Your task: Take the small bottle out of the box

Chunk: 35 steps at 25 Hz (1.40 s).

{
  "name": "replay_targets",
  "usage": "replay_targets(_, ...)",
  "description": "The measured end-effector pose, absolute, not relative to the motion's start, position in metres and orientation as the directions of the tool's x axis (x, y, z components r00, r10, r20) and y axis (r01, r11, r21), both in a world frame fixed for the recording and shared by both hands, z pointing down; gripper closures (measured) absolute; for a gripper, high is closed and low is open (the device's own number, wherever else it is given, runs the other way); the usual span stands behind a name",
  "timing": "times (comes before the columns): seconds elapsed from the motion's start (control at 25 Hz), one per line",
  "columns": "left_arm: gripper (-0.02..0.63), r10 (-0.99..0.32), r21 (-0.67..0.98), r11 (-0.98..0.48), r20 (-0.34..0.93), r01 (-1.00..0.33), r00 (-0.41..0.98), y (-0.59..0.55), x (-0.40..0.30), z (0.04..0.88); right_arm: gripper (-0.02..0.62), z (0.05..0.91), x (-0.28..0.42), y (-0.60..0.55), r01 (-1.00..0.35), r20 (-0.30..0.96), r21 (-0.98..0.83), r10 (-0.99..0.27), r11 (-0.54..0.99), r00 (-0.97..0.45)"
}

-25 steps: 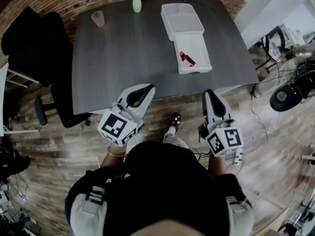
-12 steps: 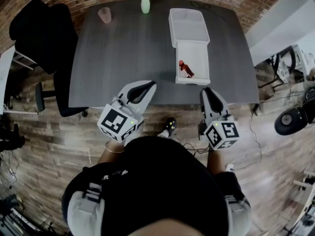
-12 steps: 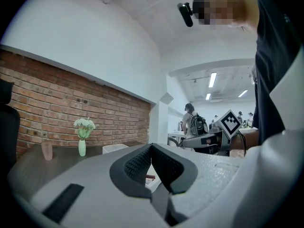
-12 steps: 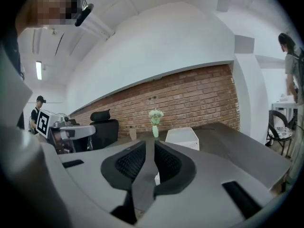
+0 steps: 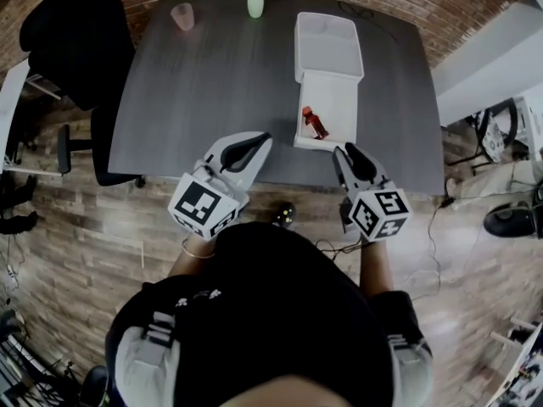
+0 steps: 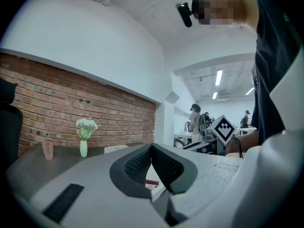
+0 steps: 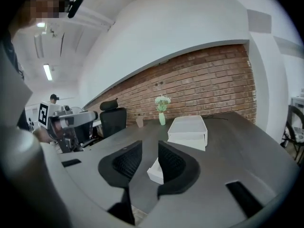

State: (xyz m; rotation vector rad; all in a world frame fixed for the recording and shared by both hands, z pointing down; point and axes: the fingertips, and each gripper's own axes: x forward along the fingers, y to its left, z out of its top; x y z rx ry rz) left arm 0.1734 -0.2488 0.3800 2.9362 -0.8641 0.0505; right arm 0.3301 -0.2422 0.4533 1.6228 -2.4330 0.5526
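Note:
On the dark table [image 5: 212, 83] lies an open white box [image 5: 338, 91], and a small red bottle [image 5: 315, 123] rests on its side in the near half. My right gripper [image 5: 344, 149] hovers at the table's front edge, just short of the box. Its jaws [image 7: 149, 148] are opening and hold nothing; a white box corner [image 7: 155, 171] shows beyond the gap. To the left of the box, my left gripper [image 5: 259, 138] hangs over the front edge. Its pads [image 6: 151, 148] meet with nothing held.
At the table's far edge stand a green vase with flowers [image 5: 255, 2] and a pink cup [image 5: 182, 15]. A black office chair [image 5: 72, 36] stands at the table's left. Wooden floor lies under me. People stand far off in the left gripper view.
Both grippers have come forward from over the floor to the table's front edge. The right one now sits close to the box's near end.

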Motion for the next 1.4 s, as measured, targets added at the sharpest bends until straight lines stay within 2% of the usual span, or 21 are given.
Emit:
replay_targets(0.36, 0.604, -0.603, 0.085, -0.790, 0.076, -0.608, 0.794, -0.272, 0.161, 0.390, 0.472, 0.502, 0.316, -0.291, -0.883, 0.476, -0.104, -0.757, 0.457, -0.448)
replay_targets(0.88, 0.604, -0.623, 0.148, -0.759, 0.118, -0.634, 0.773, -0.328, 0.142, 0.400, 0.378, 0.602, 0.309, -0.344, -0.860, 0.763, -0.027, -0.546, 0.509, -0.347)
replay_targets(1.08, 0.604, -0.630, 0.134, -0.760, 0.084, -0.636, 0.772, -0.340, 0.137, 0.400, 0.340, 0.618, 0.307, -0.354, -0.851, 0.812, -0.012, -0.491, 0.526, -0.315)
replay_targets(1.4, 0.604, -0.641, 0.148, -0.751, 0.074, -0.644, 0.764, -0.351, 0.128, 0.399, 0.330, 0.636, 0.304, -0.365, -0.854, 0.863, -0.012, -0.427, 0.519, -0.272)
